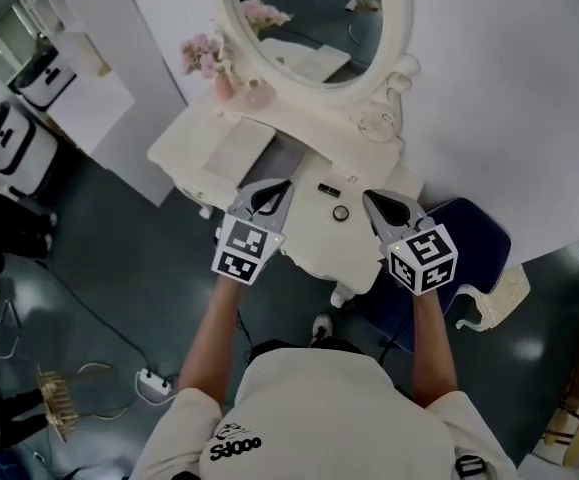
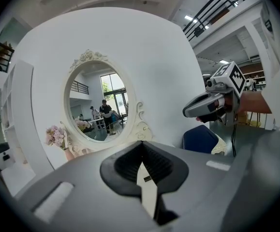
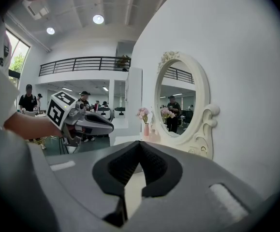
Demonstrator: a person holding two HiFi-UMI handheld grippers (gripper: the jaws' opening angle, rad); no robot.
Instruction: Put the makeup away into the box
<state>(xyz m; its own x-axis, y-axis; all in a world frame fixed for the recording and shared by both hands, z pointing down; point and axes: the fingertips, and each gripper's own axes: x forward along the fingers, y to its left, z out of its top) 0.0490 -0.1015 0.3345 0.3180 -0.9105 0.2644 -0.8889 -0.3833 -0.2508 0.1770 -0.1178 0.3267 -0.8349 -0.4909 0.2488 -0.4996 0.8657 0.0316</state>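
Two closed, empty claws, left gripper and right gripper, hover mid-frame over the cream vanity table, its small dark makeup pieces seemingly unboxed.

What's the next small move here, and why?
Probably open the right gripper and ease it toward the small round item on the vanity table: its jaws are shut on nothing, and that item lies closest to its tips.

An oval mirror tops a white dressing table, pink flowers beside it, a blue chair near.
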